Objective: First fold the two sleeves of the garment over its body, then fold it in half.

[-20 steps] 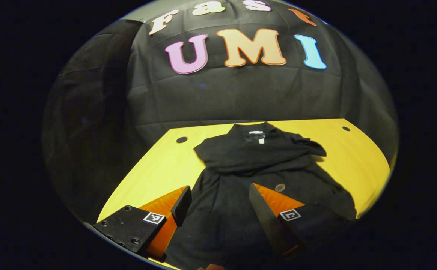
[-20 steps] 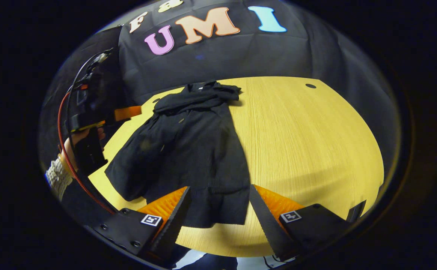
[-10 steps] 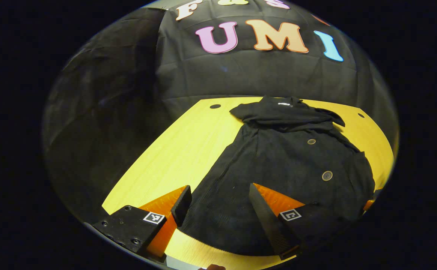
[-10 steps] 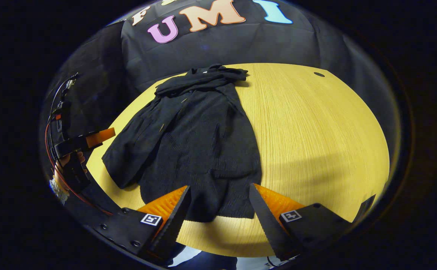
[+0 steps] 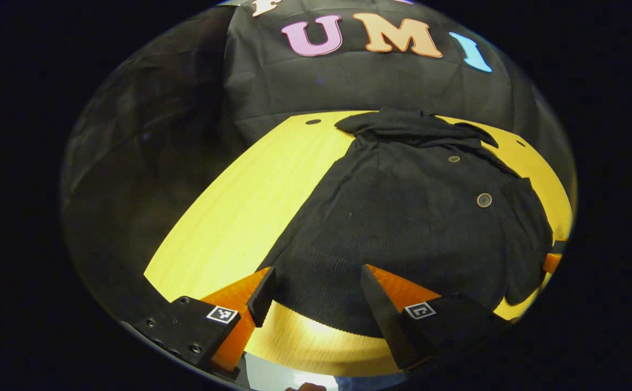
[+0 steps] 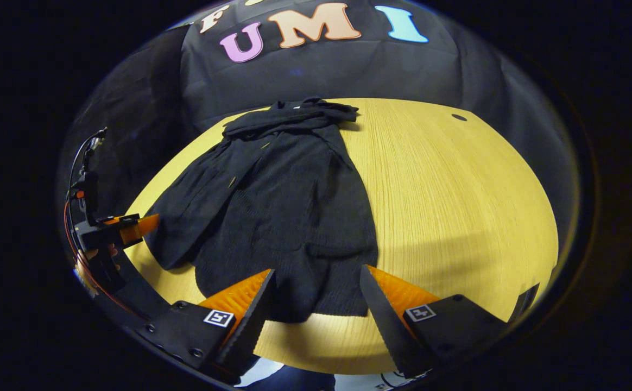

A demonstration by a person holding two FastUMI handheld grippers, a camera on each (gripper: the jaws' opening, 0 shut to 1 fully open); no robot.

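Note:
A black garment (image 5: 403, 217) with buttons lies flat on the yellow table (image 5: 240, 206), collar at the far side and hem toward me. Its sleeves lie bunched across the top just below the collar (image 6: 294, 117). My left gripper (image 5: 316, 296) stands open over the hem's left end, with cloth and bare table showing between its orange fingers. Over the hem's right part (image 6: 316, 293) my right gripper is open, holding nothing. In the right gripper view the left gripper (image 6: 139, 225) shows at the garment's left edge, held by a hand.
The table's near edge (image 6: 321, 361) runs just under both grippers. Bare wood stretches to the right of the garment (image 6: 457, 206). Small round holes sit near the far corners (image 5: 313, 121) (image 6: 459, 117). Black cloth walls close in the back and sides.
The left gripper has drawn back from over the garment's middle to its hem at the near table edge. The right gripper has barely shifted. The garment lies as before.

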